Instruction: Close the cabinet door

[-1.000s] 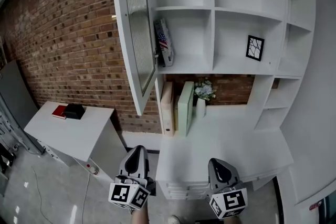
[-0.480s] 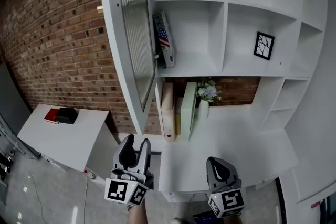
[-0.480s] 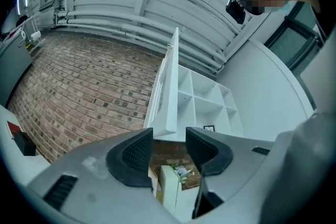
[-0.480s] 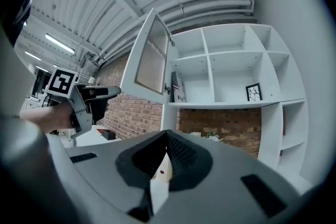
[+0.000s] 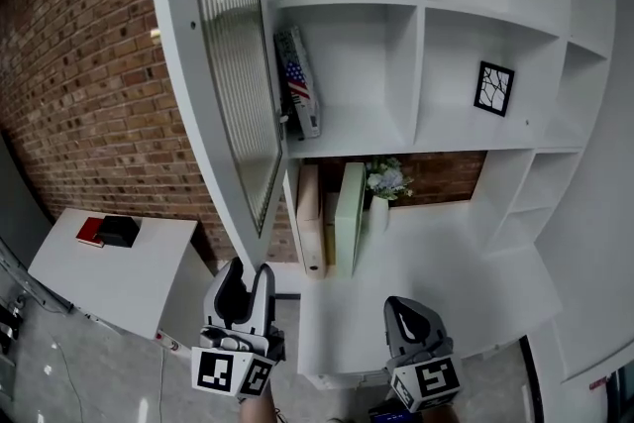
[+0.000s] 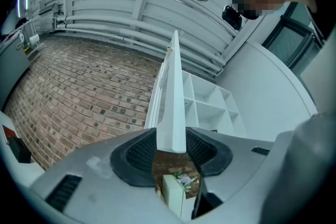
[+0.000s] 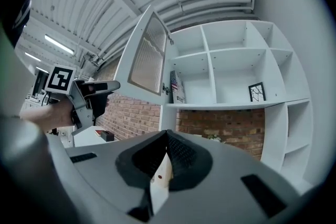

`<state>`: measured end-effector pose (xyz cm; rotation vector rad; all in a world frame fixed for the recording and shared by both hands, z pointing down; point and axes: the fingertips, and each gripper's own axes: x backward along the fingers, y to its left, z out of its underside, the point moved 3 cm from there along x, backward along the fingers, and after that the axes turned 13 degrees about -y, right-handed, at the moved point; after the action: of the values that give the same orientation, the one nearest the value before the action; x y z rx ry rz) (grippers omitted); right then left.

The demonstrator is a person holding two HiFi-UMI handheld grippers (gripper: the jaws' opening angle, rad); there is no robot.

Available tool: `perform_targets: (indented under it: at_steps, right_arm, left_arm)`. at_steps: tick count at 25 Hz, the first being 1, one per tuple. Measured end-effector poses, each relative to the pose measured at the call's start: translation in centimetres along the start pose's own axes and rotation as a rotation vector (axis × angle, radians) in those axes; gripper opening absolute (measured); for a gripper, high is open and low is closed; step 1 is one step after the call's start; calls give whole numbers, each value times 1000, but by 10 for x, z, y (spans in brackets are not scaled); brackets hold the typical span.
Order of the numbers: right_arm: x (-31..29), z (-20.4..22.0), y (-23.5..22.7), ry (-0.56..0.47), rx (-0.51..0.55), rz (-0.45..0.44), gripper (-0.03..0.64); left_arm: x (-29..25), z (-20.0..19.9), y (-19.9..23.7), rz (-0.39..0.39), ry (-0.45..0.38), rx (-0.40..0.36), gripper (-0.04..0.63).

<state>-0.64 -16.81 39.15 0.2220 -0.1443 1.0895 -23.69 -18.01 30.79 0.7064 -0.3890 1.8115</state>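
Observation:
The white cabinet door, with its ribbed glass pane, stands swung open at the left of the shelf unit. My left gripper is open just below the door's lower corner. In the left gripper view the door's front edge lines up between the spread jaws of that gripper; whether they touch it I cannot tell. My right gripper is shut and empty, low over the desk's front edge. The right gripper view shows the open door and the left gripper beside it.
A flag-printed book leans in the compartment behind the door, and a framed picture stands to its right. Binders, a green folder and flowers stand on the white desk. A side table stands lower left by the brick wall.
My left gripper has opened and risen toward the door's lower corner. The door and shelves fill more of the head view now. The right gripper stayed shut, almost in place.

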Motion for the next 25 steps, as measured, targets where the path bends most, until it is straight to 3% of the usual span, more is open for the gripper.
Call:
perform_targets:
  at_steps: [5, 16, 22, 25]
  right_arm:
    - [2, 1, -4, 6, 10, 6, 2]
    - [-3, 3, 0, 0, 14, -29, 2]
    - [-5, 7, -11, 2, 9, 4, 1]
    - [-6, 7, -13, 0, 5, 17, 2]
  left_arm:
    - [-4, -2, -7, 16, -12, -20, 103]
    - [-23, -3, -15, 20, -1, -53, 101]
    - [-31, 5, -40, 118, 16, -43, 133]
    - [-40, 1, -56, 157, -28, 4, 154]
